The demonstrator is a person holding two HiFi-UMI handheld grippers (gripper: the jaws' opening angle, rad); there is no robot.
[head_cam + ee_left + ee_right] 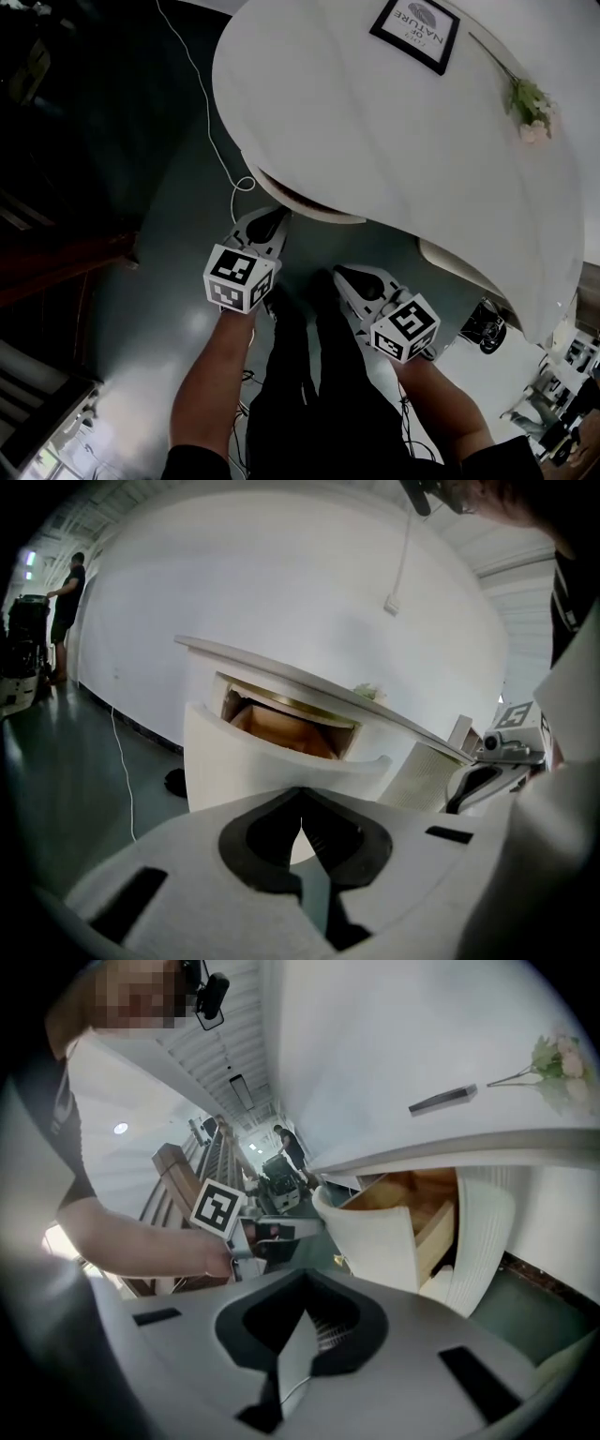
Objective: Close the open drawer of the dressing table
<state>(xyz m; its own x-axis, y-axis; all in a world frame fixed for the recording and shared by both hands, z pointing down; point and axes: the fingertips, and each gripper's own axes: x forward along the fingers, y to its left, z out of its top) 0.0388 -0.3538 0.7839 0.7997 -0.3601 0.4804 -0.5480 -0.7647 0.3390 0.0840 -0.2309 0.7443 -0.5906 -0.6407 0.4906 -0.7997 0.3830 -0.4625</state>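
Observation:
The white dressing table [375, 122] fills the upper right of the head view. Its drawer [298, 199] stands pulled out under the table's near edge. In the left gripper view the drawer's curved white front [267, 761] is straight ahead, with its brown wooden inside [281, 726] showing above. My left gripper [272, 221] is just short of the drawer front, jaws shut on nothing [300, 822]. My right gripper [343, 276] hangs lower and to the right, also shut and empty [302, 1321]. It sees the drawer [375, 1232] from the side.
A framed card [415, 28] and a flower sprig [527, 101] lie on the tabletop. A white cable [202, 103] runs over the dark floor on the left. A ribbed white panel [483, 1232] stands beside the drawer. Black gear [483, 328] sits at the right.

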